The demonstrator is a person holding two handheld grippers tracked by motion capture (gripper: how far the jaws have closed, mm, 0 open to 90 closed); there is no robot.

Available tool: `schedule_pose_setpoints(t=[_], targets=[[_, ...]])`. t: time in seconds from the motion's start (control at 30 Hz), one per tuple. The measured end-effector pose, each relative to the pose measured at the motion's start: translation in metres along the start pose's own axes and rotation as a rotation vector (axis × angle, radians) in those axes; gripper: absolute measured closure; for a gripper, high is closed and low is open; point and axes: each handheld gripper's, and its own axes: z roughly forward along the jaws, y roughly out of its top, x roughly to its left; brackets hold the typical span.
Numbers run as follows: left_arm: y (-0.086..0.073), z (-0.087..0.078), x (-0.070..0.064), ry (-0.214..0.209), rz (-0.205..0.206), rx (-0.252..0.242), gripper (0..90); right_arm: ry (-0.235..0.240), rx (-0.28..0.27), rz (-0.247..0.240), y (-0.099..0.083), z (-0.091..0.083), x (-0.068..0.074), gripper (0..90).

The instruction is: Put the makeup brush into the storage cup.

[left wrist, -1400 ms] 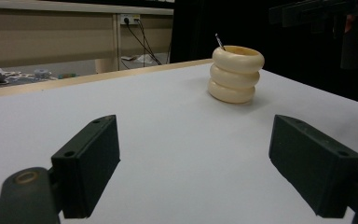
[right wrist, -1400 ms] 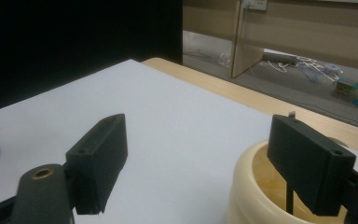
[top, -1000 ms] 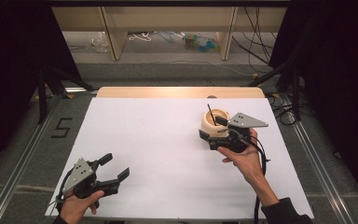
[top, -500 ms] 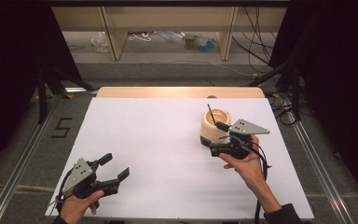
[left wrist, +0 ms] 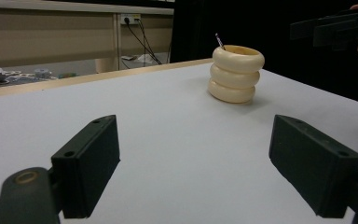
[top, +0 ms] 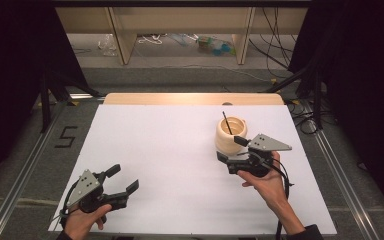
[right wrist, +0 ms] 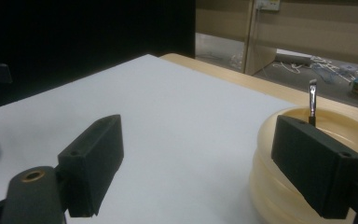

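At your twelve o'clock, past the white table (top: 180, 150), wooden shelving (top: 180, 20) stands over grey floor (top: 180, 75); black curtains (top: 10, 75) flank you.

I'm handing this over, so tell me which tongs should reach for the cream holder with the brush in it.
Right. The right tongs are open beside the cream holder with the brush in it, one jaw at its wall. The left tongs are open near the table's front-left corner, far off.
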Motion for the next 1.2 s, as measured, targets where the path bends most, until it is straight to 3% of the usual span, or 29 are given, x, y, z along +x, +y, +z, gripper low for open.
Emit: schedule_pose_setpoints(t=[0.43,0.53,0.57,0.7,0.83,0.9,1.2], targets=[[0.000,0.001,0.000,-0.005,0.004,0.001,16.0,-0.015,0.027,0.006,-0.013,-0.010,0.001,16.9],[0.000,0.001,0.000,-0.008,0.006,0.000,16.0,-0.025,0.011,0.004,-0.018,-0.011,0.001,17.1],[0.000,0.001,0.000,-0.008,0.008,0.000,16.0,-0.019,0.035,0.009,-0.019,-0.013,0.002,17.1],[0.000,0.001,0.000,-0.009,0.007,0.001,16.0,-0.034,0.050,-0.006,-0.025,-0.016,0.004,16.7],[0.000,0.001,-0.001,-0.011,0.006,0.000,16.0,-0.022,0.071,0.002,-0.029,-0.019,0.009,17.0],[0.000,0.001,0.000,-0.012,0.007,0.000,16.0,-0.017,0.058,-0.004,-0.031,-0.019,0.010,17.0],[0.000,-0.001,0.000,-0.011,0.021,0.000,15.9,-0.027,0.095,-0.006,-0.039,-0.025,0.011,16.8]])
